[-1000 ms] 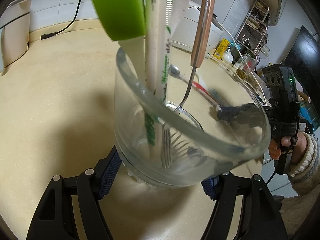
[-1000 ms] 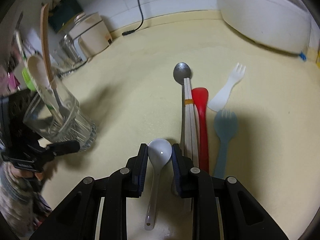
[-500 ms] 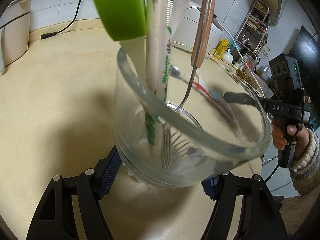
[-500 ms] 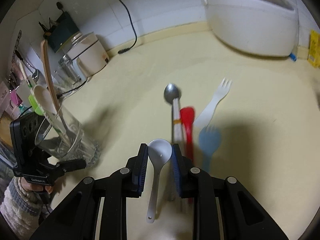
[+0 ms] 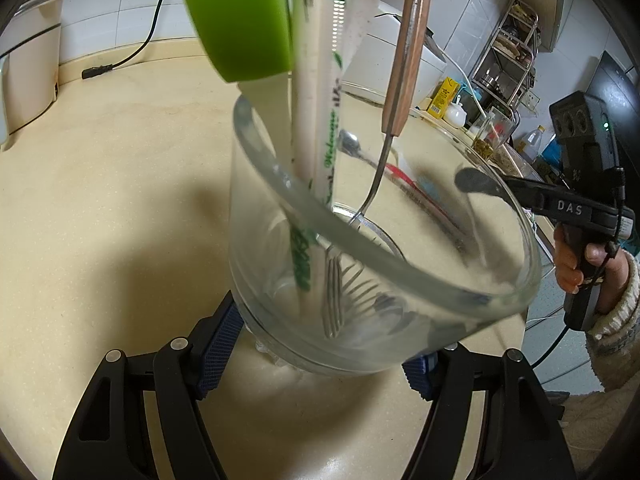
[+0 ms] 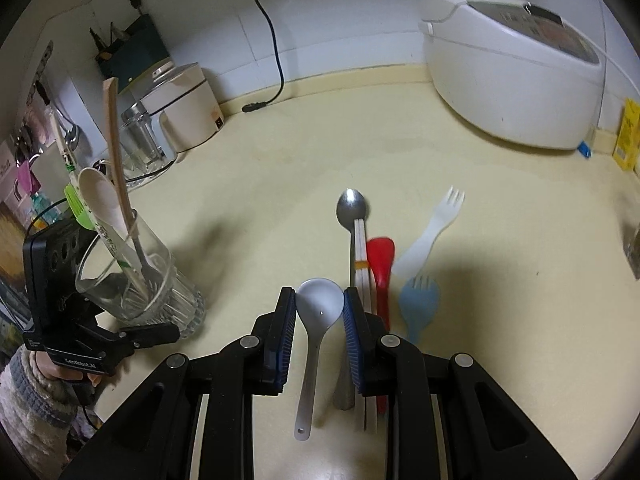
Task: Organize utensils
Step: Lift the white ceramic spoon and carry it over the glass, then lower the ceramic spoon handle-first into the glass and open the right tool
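We read "DAS" in white on the black body of the right hand-held gripper (image 5: pixel 476 184) as the left wrist view shows it; green lettering runs down the white paper chopstick sleeve (image 5: pixel 324 120) in the clear ribbed glass tumbler (image 5: pixel 360 280), too blurred to spell; a small pale label on the left hand-held gripper (image 6: pixel 156 334) in the right wrist view cannot be made out.

Since a second ago the right hand-held gripper (image 6: pixel 319 312) has risen with the white ceramic soup spoon (image 6: pixel 316 320), and the cream tabletop (image 6: pixel 480 240) and its row of utensils now sit lower and farther in its view; the white rice cooker (image 6: pixel 512 68) has come fully into sight; the left hand-held gripper (image 5: pixel 320 356) and tumbler have not shifted.

The right hand-held gripper's blue pads are partly closed against the spoon's bowl, the handle hanging toward the camera, clear of the tabletop; below lie a steel spoon (image 6: pixel 351 208), banded white chopsticks (image 6: pixel 362 264), a red plastic spoon (image 6: pixel 380 264), a white plastic spork (image 6: pixel 432 232) and a blue plastic spork (image 6: pixel 418 304); the left hand-held gripper clamps the tumbler's base, which stands on the tabletop holding a green silicone brush (image 5: pixel 240 20), a wooden-handled fork (image 5: pixel 408 48) and the sleeve.
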